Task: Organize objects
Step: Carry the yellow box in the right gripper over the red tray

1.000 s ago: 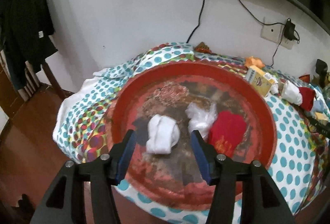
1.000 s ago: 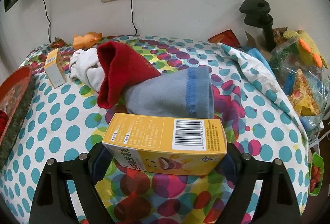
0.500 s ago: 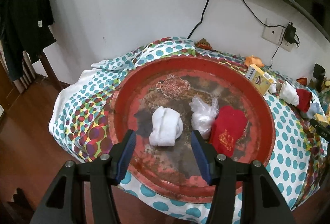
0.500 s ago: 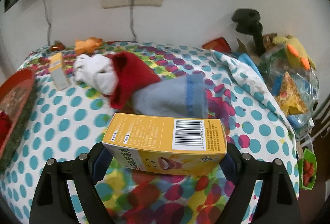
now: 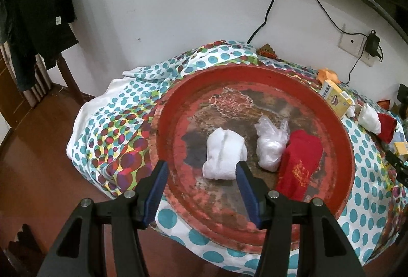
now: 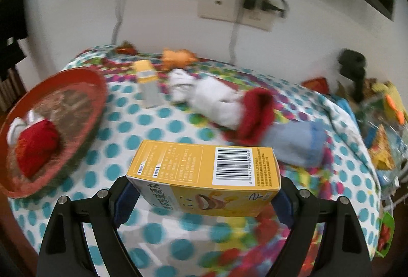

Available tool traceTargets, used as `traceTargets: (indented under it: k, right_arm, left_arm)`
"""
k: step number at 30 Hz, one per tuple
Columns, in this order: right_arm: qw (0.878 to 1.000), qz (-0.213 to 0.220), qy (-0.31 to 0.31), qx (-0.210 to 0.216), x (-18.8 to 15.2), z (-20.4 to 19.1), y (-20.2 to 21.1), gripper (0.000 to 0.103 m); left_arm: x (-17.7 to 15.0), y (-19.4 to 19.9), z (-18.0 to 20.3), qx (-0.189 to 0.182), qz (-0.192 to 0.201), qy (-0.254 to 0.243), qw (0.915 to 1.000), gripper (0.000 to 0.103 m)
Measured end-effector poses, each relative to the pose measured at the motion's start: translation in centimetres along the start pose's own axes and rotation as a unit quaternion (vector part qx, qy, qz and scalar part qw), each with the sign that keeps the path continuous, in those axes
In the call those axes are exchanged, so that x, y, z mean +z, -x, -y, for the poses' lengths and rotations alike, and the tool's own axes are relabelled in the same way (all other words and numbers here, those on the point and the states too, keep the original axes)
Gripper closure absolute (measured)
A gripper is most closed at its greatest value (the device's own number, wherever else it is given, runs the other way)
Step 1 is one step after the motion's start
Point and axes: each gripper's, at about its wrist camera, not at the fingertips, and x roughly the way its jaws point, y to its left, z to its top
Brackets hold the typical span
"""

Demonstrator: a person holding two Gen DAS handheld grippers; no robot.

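Between the blue-padded fingers of the right gripper (image 6: 201, 196), a yellow carton (image 6: 204, 176) is being clamped lengthwise; its top face is showing a barcode and small print, its front a cartoon figure. It is hanging above the dotted tablecloth (image 6: 163, 124), right of the red tray (image 6: 84, 78).

Two yellow cartons are showing in all: the held one and a smaller carton (image 6: 148, 84) standing upright on the cloth just beyond the tray. Near that, a white sock bundle (image 6: 216, 98), a red sock (image 6: 255, 118) and a grey-blue cloth (image 6: 295, 141) are lying in a row, touching one another, with an orange toy (image 6: 178, 57) behind them by the wall.

The tray (image 5: 301, 83), round and worn in its middle, is holding three things: a rolled white sock (image 5: 224, 152), a crumpled clear plastic bag (image 5: 270, 147) and a folded red cloth (image 5: 298, 164), the last two touching. The left gripper (image 5: 201, 175) is hovering over the tray's near edge with its jaws spread wide and nothing between them, the white sock lying just beyond its fingertips.
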Motion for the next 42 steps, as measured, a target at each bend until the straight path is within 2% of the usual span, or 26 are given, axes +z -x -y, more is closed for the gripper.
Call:
traceTargets:
  k: [9, 13, 23, 32, 42]
  right_arm:
    - [0.996, 0.017, 0.067, 0.062, 3.0, -9.1, 0.5, 0.016]
    - [0.993, 0.015, 0.073, 0.092, 4.2, -12.2, 0.1, 0.016]
    - [0.989, -0.012, 0.102, 0.11, 7.3, -18.7, -3.1, 0.016]
    - [0.99, -0.045, 0.083, 0.106, 9.5, -22.2, -6.7, 0.016]
    - [0.988, -0.073, 0.087, 0.107, 9.4, -23.4, -8.8, 0.016]
  left_arm:
    - [0.4, 0.2, -1.2, 0.011, 0.006, 0.005, 0.9999, 0.047]
    - [0.6, 0.2, -1.7, 0.019, 0.007, 0.005, 0.9998, 0.047]
    - [0.8, -0.1, -4.0, 0.023, 0.002, 0.037, 0.9991, 0.047]
    - [0.7, -0.6, -4.8, 0.023, -0.003, 0.05, 0.9985, 0.047]
    - [0.5, -1.3, -4.8, 0.021, -0.012, 0.049, 0.9985, 0.047]
